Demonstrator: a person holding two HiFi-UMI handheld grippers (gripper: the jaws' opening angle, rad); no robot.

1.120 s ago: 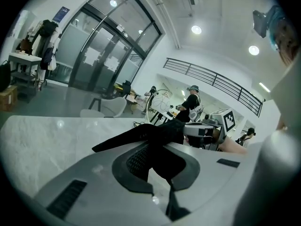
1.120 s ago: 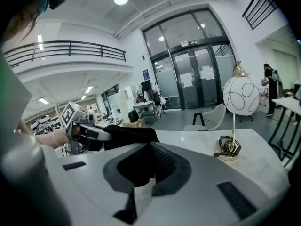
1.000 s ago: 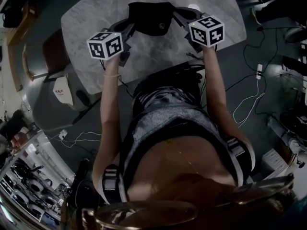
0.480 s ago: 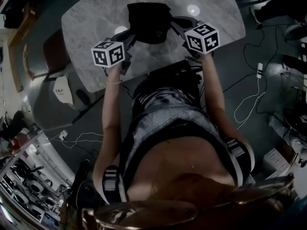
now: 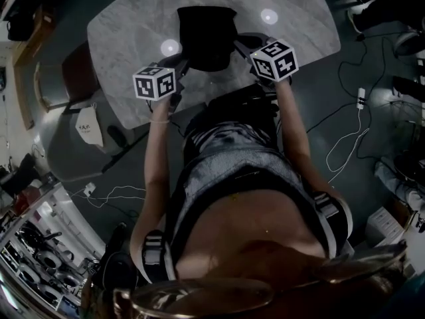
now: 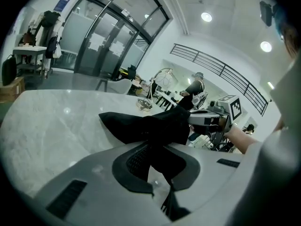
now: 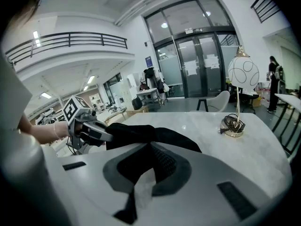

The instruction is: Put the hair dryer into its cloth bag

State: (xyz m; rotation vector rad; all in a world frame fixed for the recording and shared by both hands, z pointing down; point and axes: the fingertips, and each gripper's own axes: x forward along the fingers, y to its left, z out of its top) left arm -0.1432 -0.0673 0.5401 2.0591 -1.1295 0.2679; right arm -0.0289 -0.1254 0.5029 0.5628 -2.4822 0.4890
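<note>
Cloth bag (image 5: 206, 32), black and limp, is stretched out over the near half of the marble table (image 5: 126, 25), held up by its near edge. On its left side the left tool (image 5: 184, 62) is clamped tight on the fabric, and on its right side the right tool (image 5: 237, 45) pinches the fabric the same way; a gold stand with a coiled cable (image 7: 233, 125) sits farther back

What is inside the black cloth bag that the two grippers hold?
Only the black outer cloth of the cloth bag shows, pinched by the left gripper and the right gripper. The cloth covers the inside, so its contents cannot be seen.
</note>
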